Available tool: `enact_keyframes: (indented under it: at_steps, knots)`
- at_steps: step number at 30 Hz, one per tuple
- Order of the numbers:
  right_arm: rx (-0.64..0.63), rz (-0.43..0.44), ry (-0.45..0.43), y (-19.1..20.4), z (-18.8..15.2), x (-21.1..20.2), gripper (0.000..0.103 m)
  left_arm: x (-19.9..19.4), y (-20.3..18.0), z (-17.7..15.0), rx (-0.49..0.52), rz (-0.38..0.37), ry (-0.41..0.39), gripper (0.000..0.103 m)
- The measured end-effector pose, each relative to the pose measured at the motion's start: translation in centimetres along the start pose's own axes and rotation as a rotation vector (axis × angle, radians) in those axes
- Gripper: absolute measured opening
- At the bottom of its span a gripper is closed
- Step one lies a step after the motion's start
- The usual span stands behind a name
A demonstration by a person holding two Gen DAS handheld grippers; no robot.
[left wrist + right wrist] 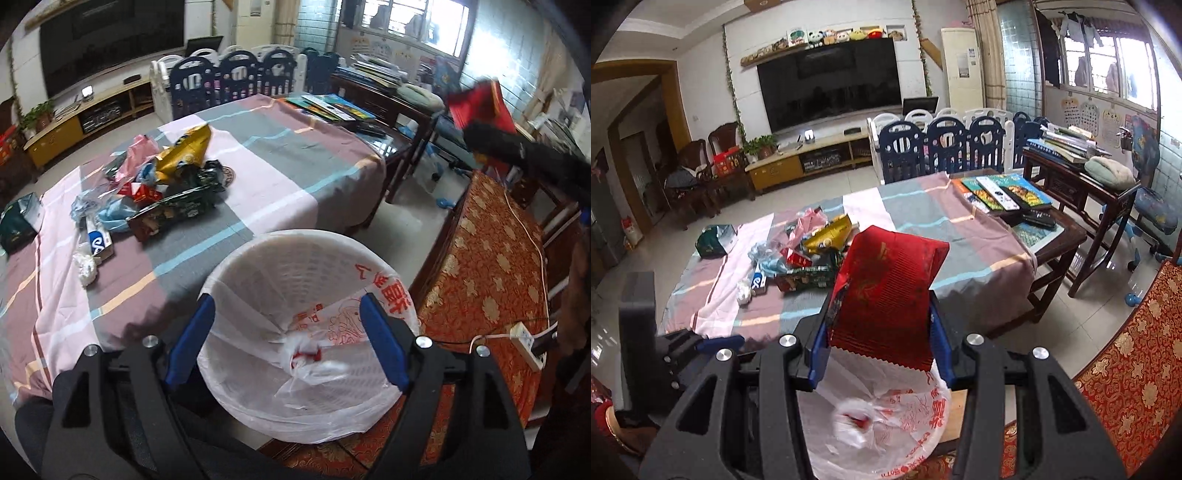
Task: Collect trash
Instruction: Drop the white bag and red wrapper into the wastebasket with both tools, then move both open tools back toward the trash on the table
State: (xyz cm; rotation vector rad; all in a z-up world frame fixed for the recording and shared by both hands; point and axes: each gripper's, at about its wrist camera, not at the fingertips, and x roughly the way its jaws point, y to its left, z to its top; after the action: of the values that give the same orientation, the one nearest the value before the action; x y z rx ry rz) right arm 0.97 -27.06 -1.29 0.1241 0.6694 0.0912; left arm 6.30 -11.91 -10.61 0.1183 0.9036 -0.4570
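My left gripper (287, 301) is open and empty, right above a white basket bin (258, 254) lined with a red-printed plastic bag. A blurred white and red scrap (306, 356) sits low in the liner. My right gripper (881, 299) is shut on a red ribbed packet (886, 280), held above the same liner (897, 428). From the left wrist view that packet (480, 107) shows at the upper right. A heap of wrappers (166, 184), with a gold bag (184, 151) among them, lies on the striped tablecloth (288, 166); the right wrist view also shows the heap (809, 254).
A bench with a red and gold cover (487, 266) stands right of the bin, with a power strip (528, 343) and cable on it. Books and remotes (1001, 192) lie at the table's far end. A dark side table (1082, 184) and a playpen fence (945, 147) stand beyond.
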Motion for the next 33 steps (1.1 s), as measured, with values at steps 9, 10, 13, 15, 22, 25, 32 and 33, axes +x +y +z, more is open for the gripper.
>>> enact_keyframes:
  at_steps: [9, 10, 13, 15, 22, 25, 32, 33]
  knots:
    - [-0.122, 0.005, 0.158, 3.1, -2.3, 2.9, 0.08, -0.2, 5.6, -0.7, -0.256, 0.136, 0.01, 0.083]
    - [-0.129, 0.003, 0.153, 3.4, -2.3, 2.9, 0.081, -0.3, 6.0, -0.8, -0.272, 0.143, 0.01, 0.084]
    - [-0.127, 0.021, 0.134, 3.6, -2.1, 2.4, 0.086, -0.6, 6.9, -1.0, -0.305, 0.158, 0.006, 0.085]
    - [-0.122, 0.025, 0.119, 3.4, -2.0, 2.1, 0.087, -0.5, 7.2, -1.1, -0.315, 0.164, 0.008, 0.085]
    - [-0.099, 0.035, 0.116, 3.4, -1.8, 2.3, 0.087, 0.2, 8.0, -1.7, -0.357, 0.177, 0.043, 0.085]
    - [-0.099, 0.042, 0.12, 3.7, -1.8, 2.7, 0.087, 0.5, 8.5, -2.0, -0.378, 0.174, 0.051, 0.085]
    - [-0.088, 0.056, 0.156, 4.3, -2.4, 4.6, 0.087, 1.2, 10.5, -2.7, -0.434, 0.184, 0.063, 0.085]
    - [-0.082, 0.06, 0.166, 4.4, -2.4, 5.0, 0.087, 1.3, 10.7, -2.8, -0.44, 0.188, 0.064, 0.085]
